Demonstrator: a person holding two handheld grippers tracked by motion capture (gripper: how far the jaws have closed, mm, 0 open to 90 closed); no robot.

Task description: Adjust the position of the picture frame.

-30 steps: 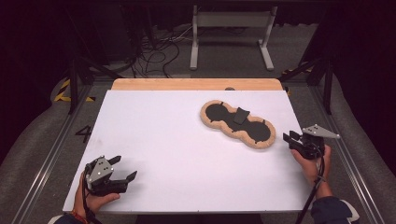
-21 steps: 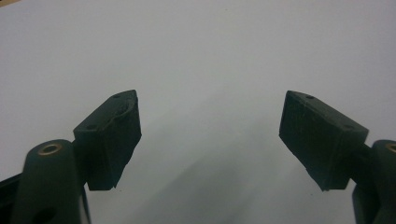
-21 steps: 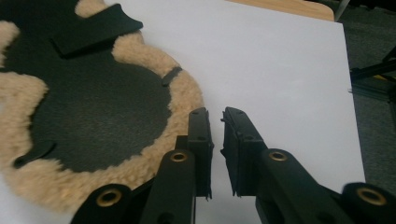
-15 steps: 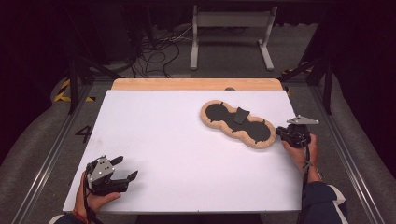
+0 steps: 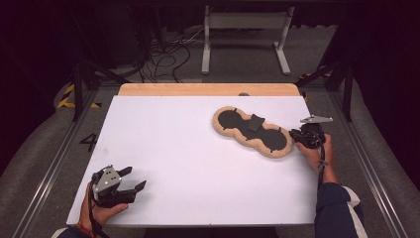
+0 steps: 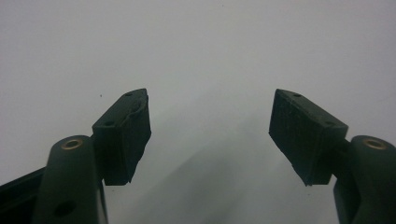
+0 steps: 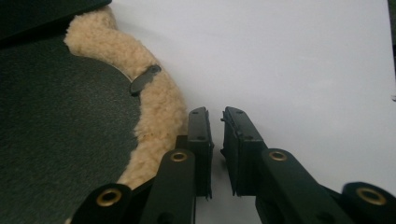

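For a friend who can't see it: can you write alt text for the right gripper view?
The right gripper, its two black jaws almost shut on nothing, sits beside the fleecy tan rim of a dark pad on a white table.

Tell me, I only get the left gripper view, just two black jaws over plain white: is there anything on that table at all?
Observer: Yes. A black pad with a tan fleece rim, shaped like a peanut, lies toward the far right of the white table.
Operator: Is anybody near it?
Observer: The right gripper is at the pad's near right end, its jaws just beside the fleece.
Operator: Has it grabbed the pad?
Observer: No. Its jaws have just been closing and stand almost together, with only a slim gap and nothing between them.
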